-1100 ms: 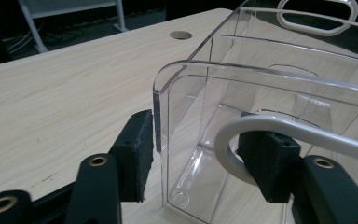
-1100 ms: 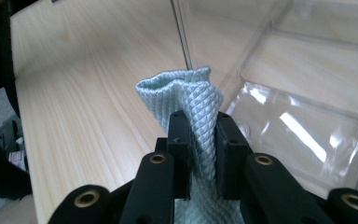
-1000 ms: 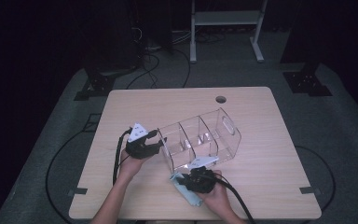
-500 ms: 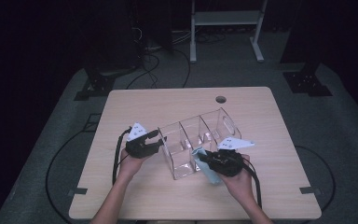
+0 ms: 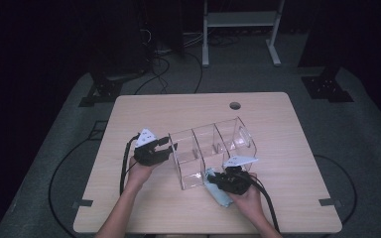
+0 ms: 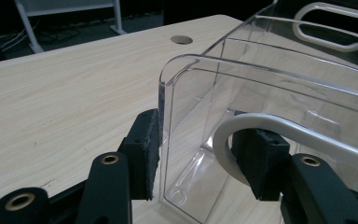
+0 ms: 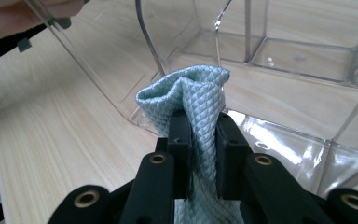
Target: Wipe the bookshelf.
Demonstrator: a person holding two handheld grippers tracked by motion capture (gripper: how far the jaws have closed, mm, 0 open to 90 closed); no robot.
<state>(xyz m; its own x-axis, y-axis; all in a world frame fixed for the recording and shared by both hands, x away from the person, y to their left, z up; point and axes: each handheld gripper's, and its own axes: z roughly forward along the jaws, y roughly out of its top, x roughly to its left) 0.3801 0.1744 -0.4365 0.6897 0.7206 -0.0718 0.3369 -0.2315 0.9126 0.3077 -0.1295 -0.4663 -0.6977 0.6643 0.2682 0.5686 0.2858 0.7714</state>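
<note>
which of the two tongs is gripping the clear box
The left tongs, clamped on the clear box's end wall; the right tongs pinch a blue cloth instead.

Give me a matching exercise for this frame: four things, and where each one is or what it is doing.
1 left gripper
2 right gripper
3 cloth
4 table's round hole

a pale blue, pinched between jaws
b clamped on the clear organizer's end wall
c far edge of the table
d shut on the cloth

Pairs: 1-b, 2-d, 3-a, 4-c
</note>
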